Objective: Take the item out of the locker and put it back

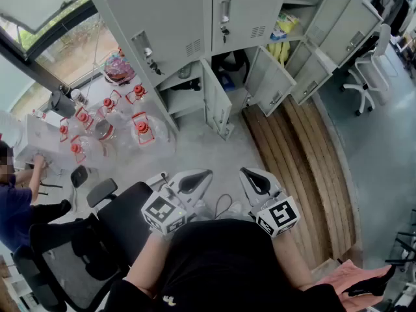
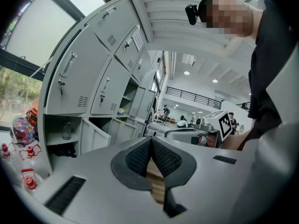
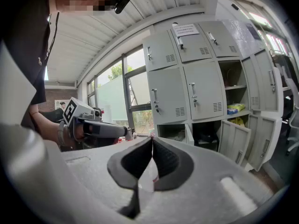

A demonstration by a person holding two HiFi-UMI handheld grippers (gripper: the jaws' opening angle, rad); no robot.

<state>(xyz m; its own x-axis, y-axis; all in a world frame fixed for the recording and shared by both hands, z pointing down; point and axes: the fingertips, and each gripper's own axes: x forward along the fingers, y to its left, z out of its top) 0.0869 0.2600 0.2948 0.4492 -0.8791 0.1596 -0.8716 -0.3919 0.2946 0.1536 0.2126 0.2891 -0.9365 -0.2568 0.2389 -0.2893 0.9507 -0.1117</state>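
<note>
A bank of grey metal lockers (image 1: 169, 18) fills the far side, its upper doors shut and several lower and right-hand doors hanging open. On the floor to the right of it lies a stack of long wooden planks (image 1: 299, 155). A black office chair (image 1: 127, 220) stands near on the left, and a white office chair (image 1: 370, 70) far on the right. Left of the lockers, by the window, sits a cluster of clear jugs (image 1: 140, 125) with red caps.

Both grippers are held near, close in front of the person's body and well apart from the lockers. The left gripper (image 2: 151, 140) has its jaws pressed together with nothing between them. The right gripper (image 3: 152, 140) is the same: pads meeting, empty.

Inside the open lockers are a dark bag (image 1: 229, 64), yellow packets (image 1: 285, 26) on a shelf further right, and a small clear bottle (image 2: 67, 130) upright on a shelf in the lower left compartment. Which of these is the task's item cannot be told, but all of them sit in the lockers.
</note>
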